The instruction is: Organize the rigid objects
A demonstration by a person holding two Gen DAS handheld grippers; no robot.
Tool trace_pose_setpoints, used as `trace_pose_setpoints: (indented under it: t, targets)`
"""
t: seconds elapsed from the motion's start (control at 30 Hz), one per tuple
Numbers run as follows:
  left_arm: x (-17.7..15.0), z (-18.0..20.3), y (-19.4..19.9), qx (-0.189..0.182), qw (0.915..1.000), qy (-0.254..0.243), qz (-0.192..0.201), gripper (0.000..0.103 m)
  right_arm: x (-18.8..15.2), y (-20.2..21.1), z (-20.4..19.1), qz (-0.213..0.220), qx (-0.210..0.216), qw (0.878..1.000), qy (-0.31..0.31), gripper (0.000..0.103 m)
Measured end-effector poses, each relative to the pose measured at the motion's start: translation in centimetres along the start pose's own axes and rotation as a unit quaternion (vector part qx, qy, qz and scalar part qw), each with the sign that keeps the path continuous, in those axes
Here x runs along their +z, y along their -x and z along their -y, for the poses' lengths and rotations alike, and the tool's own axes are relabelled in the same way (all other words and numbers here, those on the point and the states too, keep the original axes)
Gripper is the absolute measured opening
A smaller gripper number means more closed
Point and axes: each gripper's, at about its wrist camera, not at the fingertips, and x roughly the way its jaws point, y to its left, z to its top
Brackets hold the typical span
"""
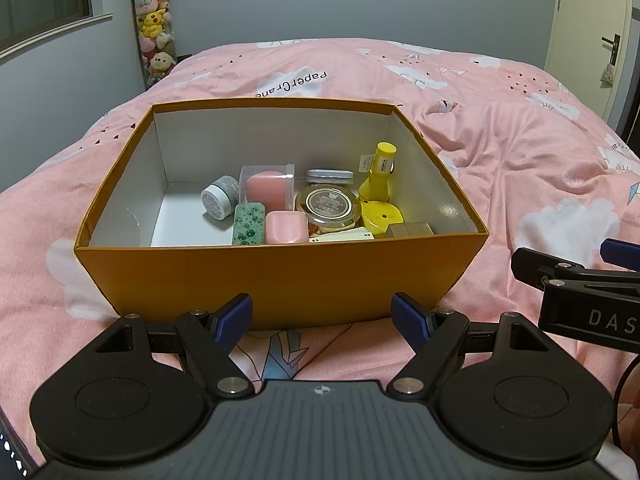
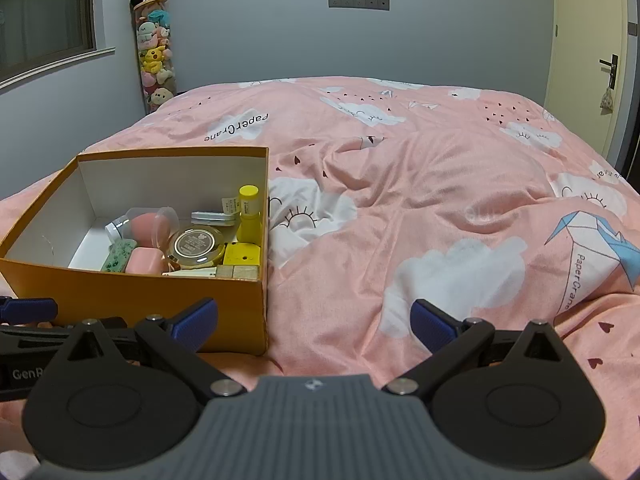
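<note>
An open orange cardboard box (image 1: 280, 276) sits on the pink bed; it also shows at the left of the right wrist view (image 2: 168, 296). Inside lie a yellow bottle (image 1: 382, 174), a round gold compact (image 1: 330, 206), a pink sponge in a clear case (image 1: 266, 188), a grey jar (image 1: 219, 200), a green speckled case (image 1: 249, 226), a pink case (image 1: 285, 228) and other small items. My left gripper (image 1: 322, 322) is open and empty just in front of the box's near wall. My right gripper (image 2: 316, 322) is open and empty, right of the box's near right corner.
The pink quilt (image 2: 440, 200) with cloud prints covers the bed, rumpled to the right of the box. A tall tube of plush toys (image 2: 154, 52) stands by the far wall. A door (image 2: 588, 72) is at the far right.
</note>
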Motion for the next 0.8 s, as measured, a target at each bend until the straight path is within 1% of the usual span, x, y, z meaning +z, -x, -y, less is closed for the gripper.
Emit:
trace_pose_setpoints:
  t: [0.8]
  targets:
    - [-0.14,-0.06,-0.21,-0.002,1.0,-0.006,-0.002,0.092,-0.02,-0.08,0.05,0.0,0.0,1.0,0.0,0.1]
